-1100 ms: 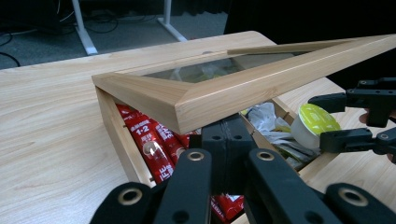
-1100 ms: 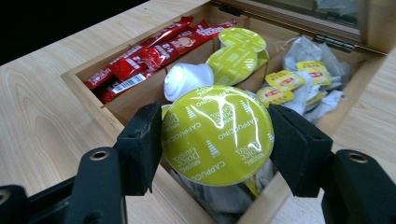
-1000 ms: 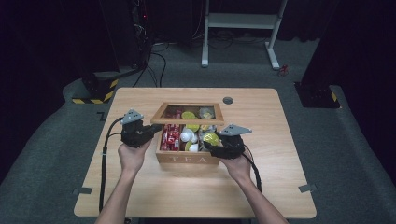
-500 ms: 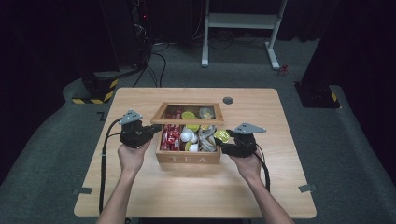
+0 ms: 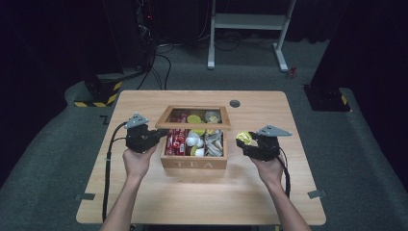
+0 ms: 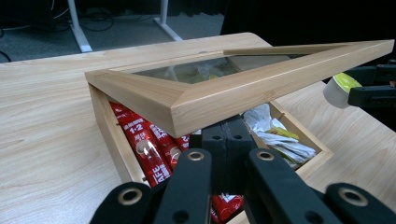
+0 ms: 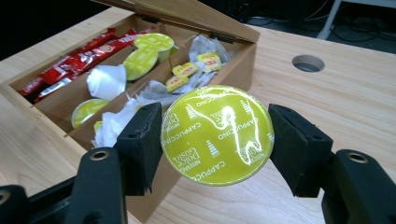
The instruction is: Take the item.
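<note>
A wooden box marked TEA (image 5: pixel 195 163) stands mid-table with its glass lid (image 5: pixel 192 126) tilted partly up. My left gripper (image 5: pixel 156 136) is at the box's left side, jaws shut together under the raised lid (image 6: pixel 224 95) and over the red sachets (image 6: pixel 144 144). Right of the box, my right gripper (image 5: pixel 240 140) is shut on a yellow-green capsule (image 7: pixel 217 135), its foil top marked CAPPUCCINO facing the camera. The capsule (image 6: pixel 340 88) hangs above the tabletop, apart from the box.
The box holds red sachets (image 7: pixel 74 63), more yellow-green capsules (image 7: pixel 140 63), white capsules and tea bags (image 7: pixel 191 70). A round cable hole (image 5: pixel 235 103) sits in the table behind the box. Bare wood lies in front and to the right. A white frame (image 5: pixel 250 29) stands on the floor beyond.
My right gripper has carried the capsule rightward, from over the box's right edge to the open table beside it. The left gripper and the lid have stayed where they were.
</note>
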